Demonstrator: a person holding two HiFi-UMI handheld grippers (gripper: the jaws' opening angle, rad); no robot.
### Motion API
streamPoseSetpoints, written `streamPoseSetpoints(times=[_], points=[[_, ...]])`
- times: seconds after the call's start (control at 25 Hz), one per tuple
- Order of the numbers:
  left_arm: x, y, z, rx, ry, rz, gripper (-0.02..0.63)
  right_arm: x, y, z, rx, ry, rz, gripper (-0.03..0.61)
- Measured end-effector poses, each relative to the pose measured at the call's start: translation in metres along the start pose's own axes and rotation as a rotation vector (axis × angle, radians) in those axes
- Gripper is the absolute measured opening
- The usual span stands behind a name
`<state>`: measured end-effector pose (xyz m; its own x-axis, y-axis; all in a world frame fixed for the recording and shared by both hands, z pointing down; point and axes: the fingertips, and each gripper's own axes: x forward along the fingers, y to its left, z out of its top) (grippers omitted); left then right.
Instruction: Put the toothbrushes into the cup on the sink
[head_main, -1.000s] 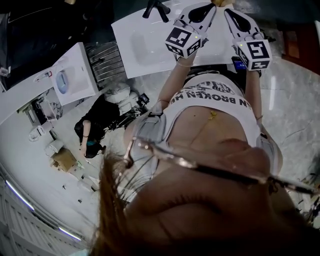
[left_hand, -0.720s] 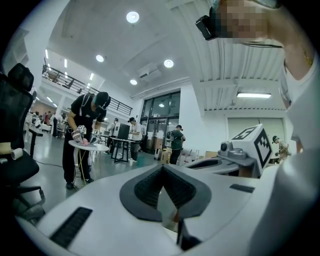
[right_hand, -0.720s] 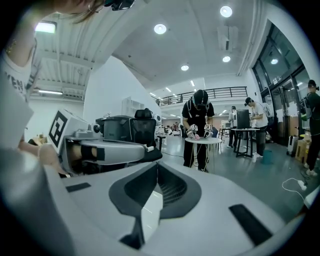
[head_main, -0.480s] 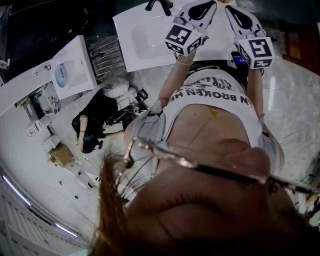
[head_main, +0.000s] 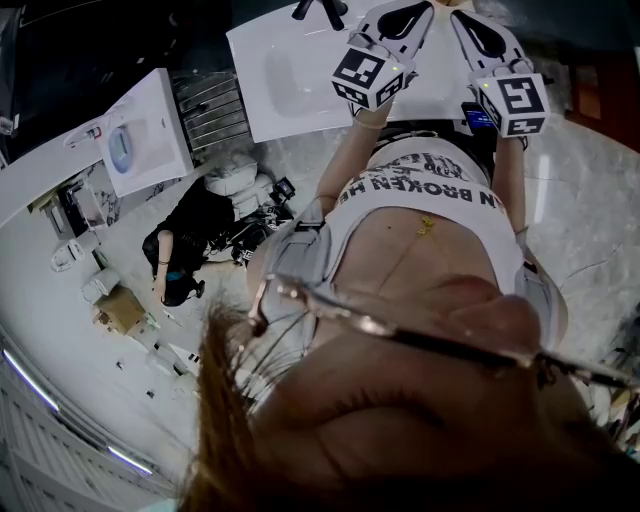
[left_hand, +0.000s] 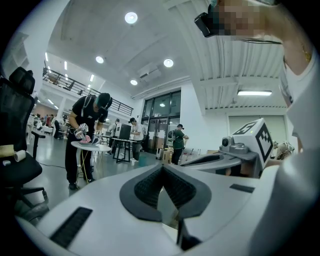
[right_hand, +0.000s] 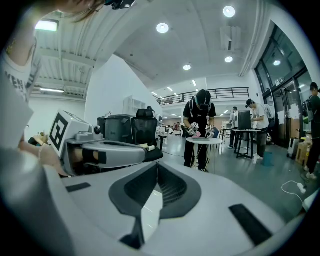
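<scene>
Head camera looks steeply down at the sink (head_main: 290, 80); tool cameras face roughly level.

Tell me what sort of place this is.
Probably a large open lab or workshop hall, not a real bathroom: a free-standing white sink unit on a polished floor, a person working at a small round table, and a mezzanine railing.
</scene>
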<state>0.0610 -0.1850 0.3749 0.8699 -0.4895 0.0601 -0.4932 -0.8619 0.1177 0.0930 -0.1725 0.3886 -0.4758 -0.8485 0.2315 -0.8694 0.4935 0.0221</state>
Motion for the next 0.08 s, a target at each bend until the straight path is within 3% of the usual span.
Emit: streamPoseSetpoints(times=[0.08], points=[[0.0003, -0.0004, 0.0016, -0.001, 0.001, -0.002, 0.014, -0.0006, 0.0000, 0.0018, 0.003, 0.004, 0.000, 0.028]])
